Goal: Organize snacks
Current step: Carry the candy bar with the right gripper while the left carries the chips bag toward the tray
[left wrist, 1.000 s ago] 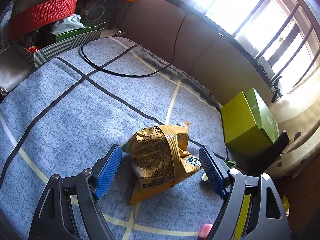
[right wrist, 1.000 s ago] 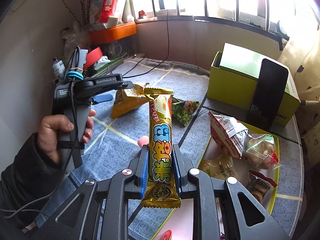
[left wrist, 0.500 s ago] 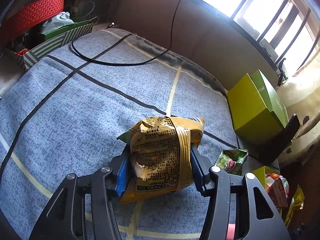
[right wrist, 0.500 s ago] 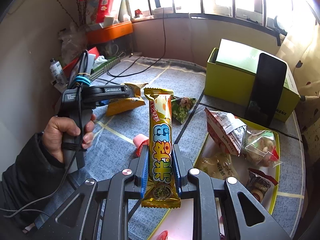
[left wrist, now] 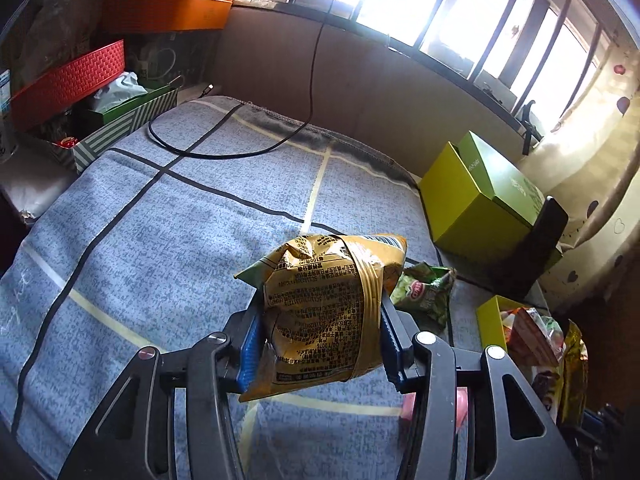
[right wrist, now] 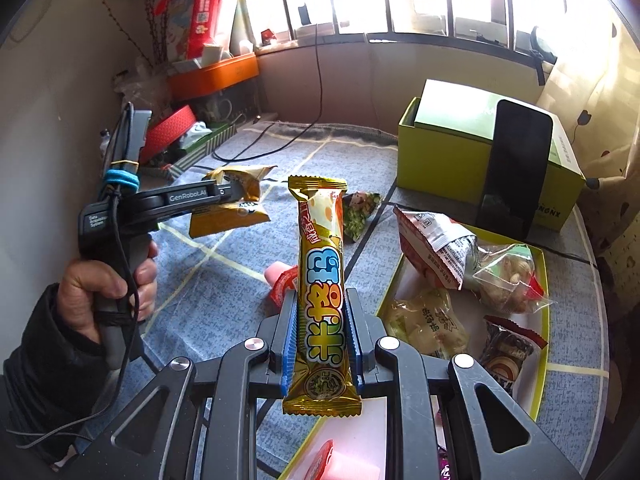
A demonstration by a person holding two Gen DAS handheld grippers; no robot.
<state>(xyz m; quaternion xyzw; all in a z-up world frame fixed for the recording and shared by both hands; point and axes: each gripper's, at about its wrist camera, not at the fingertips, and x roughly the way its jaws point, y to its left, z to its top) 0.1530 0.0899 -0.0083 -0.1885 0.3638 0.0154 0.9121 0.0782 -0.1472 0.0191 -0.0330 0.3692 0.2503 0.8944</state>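
Closing left claw (left wrist: 320, 344), crinkled foil bag (left wrist: 320, 312)

1. Open blue cloth (left wrist: 168, 240) is seen from 9 to 12 o'clock of the left gripper (left wrist: 320, 332).
2. At 2 o'clock, passage is blocked by the green packet (left wrist: 424, 292) and green box (left wrist: 472, 200).
3. The tray (right wrist: 538, 360) at 3 o'clock is crowded with snacks.

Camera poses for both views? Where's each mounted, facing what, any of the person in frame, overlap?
Left wrist: on the left tongs, looking down along them at the yellow snack bag they are closing on; no body shows.
Right wrist: on the right tongs, shut on a long snack bar, facing the window; the left hand shows.
Shared: yellow bag, green snack packet, green box.
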